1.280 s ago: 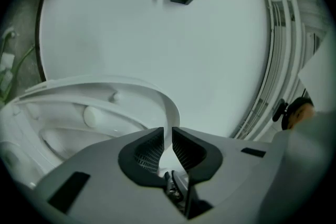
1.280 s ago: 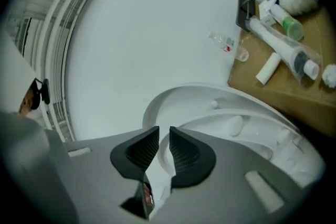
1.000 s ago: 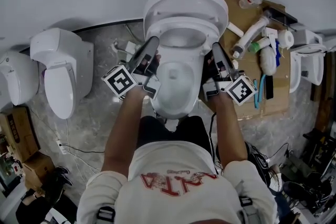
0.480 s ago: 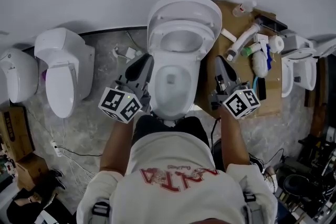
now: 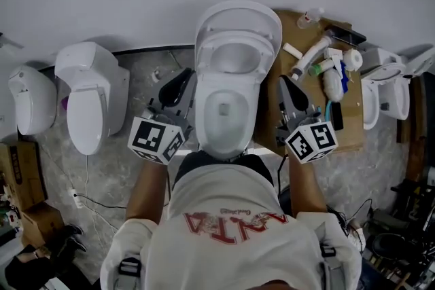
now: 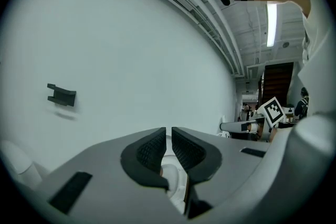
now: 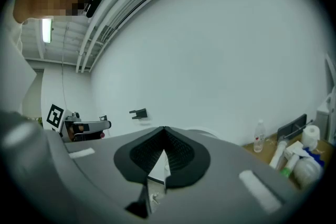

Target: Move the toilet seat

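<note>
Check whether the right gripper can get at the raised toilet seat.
Probably yes. The right gripper hangs just beside the raised toilet seat, with nothing between them; its jaws are shut and empty, so they would have to open first.

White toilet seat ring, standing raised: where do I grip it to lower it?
Pinch the white toilet seat ring at its free top rim, coming from the front. It stands upright against the raised white lid, hinge down, so that thin edge likely gives most leverage.
</note>
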A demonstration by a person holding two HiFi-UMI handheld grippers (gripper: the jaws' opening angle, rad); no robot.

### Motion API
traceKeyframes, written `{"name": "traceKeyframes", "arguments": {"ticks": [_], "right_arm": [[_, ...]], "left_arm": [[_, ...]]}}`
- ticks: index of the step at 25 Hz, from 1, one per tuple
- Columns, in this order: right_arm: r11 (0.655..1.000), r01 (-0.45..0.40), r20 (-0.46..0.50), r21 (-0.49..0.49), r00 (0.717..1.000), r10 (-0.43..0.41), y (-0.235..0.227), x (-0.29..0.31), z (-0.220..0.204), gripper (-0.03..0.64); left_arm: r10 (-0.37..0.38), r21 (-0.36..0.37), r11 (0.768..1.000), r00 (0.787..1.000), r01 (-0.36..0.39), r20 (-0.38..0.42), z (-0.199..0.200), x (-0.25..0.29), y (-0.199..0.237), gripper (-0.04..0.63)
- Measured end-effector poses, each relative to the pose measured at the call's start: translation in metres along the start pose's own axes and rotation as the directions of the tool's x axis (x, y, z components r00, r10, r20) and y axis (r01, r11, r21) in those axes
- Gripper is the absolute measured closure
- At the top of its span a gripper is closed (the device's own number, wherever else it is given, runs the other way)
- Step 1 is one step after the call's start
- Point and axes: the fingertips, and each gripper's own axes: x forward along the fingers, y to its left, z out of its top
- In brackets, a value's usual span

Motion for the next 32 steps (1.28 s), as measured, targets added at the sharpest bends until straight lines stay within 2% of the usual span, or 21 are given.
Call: {"name": "traceKeyframes", "arguments": {"ticks": [5, 9, 16, 32], "right_arm": [[0.999, -0.003, 0.045, -0.047, 0.999, 0.005, 0.014, -0.013, 0.03, 0.615], [0.998, 0.013, 0.058, -0.057, 0.998, -0.009, 0.009, -0.021, 0.043, 0.615], [0.997, 0.02, 0.049, -0.075, 0.999, -0.016, 0.006, -0.025, 0.05, 0.615], [0.997, -0.014, 0.065, -0.081, 0.998, 0.019, 0.013, -0.03, 0.052, 0.615]], "left_arm": [[0.018, 0.023, 1.0, 1.0, -0.019, 0.023, 0.018, -0.008, -0.016, 0.557], [0.0, 0.023, 1.0, 0.999, -0.001, 0.032, 0.024, -0.004, -0.033, 0.557], [-0.024, 0.005, 1.0, 0.999, 0.024, 0.033, 0.027, 0.002, -0.047, 0.557], [-0.016, -0.015, 1.0, 0.999, 0.017, 0.05, 0.029, -0.003, -0.054, 0.557]]}}
